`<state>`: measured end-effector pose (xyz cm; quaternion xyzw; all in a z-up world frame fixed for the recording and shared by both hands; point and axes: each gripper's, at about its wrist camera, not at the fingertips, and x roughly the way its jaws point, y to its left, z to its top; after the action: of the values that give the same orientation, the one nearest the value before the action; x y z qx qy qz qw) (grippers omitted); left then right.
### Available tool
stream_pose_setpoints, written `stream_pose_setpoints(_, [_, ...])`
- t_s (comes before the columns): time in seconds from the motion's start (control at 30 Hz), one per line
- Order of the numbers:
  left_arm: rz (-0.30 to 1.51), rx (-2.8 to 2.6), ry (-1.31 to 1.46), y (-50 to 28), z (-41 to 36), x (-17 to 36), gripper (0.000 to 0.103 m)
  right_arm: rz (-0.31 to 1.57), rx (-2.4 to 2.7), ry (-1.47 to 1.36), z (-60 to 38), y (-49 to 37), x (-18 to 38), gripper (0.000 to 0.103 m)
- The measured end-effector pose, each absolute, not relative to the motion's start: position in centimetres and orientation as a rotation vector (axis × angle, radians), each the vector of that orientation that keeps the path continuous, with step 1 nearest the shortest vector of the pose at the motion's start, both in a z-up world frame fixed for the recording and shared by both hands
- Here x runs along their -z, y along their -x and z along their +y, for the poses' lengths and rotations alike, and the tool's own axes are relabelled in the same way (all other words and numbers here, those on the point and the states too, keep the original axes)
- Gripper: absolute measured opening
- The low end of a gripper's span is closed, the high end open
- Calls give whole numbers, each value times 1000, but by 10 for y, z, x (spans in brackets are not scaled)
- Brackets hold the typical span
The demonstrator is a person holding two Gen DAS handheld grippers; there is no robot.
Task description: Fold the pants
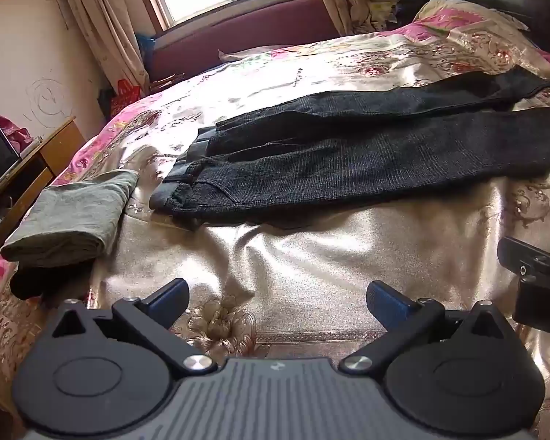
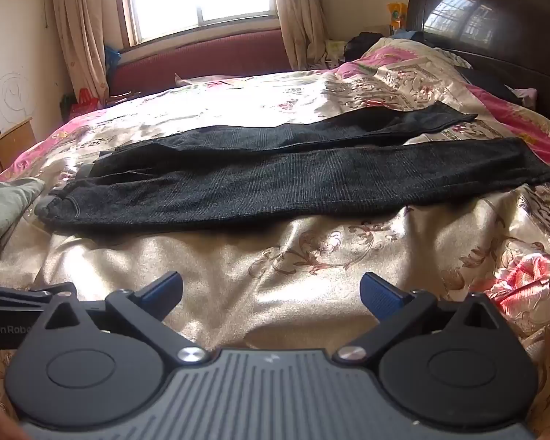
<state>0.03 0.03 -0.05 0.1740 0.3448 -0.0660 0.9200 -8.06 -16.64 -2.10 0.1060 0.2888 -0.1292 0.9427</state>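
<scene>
Dark grey ribbed pants (image 2: 293,183) flat at 12 o'clock, legs apart | floral satin bedspread (image 2: 275,256) | right gripper (image 2: 271,293) jaws spread, empty

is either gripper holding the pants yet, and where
No. The left gripper and right gripper are both open and empty, short of the pants.

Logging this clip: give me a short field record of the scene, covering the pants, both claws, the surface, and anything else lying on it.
pants: dark pants spread flat and unfolded, waistband to the left, legs apart running right
surface: floral satin bedspread
left claw: open, empty, short of the pants
right claw: open, empty, short of the pants
other item: folded grey-green garment left of the waistband, not touching the pants
fold status: not yet begun
</scene>
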Motion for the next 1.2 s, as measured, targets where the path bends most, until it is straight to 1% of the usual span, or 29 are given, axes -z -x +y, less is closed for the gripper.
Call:
stream_pose_setpoints(0.27, [737, 127, -344, -4, 2, 3, 103, 587, 265, -209, -164, 84, 17, 102])
stream_pose_setpoints(0.3, [742, 128, -340, -6, 2, 3, 103, 599, 261, -215, -167, 79, 23, 102])
stream_pose_setpoints(0.83, [721, 132, -322, -1, 6, -6, 103, 598, 240, -196, -162, 81, 20, 102])
stream_pose_setpoints(1.2, [668, 143, -306, 1, 4, -32, 103, 505, 227, -208, -163, 90, 5, 102])
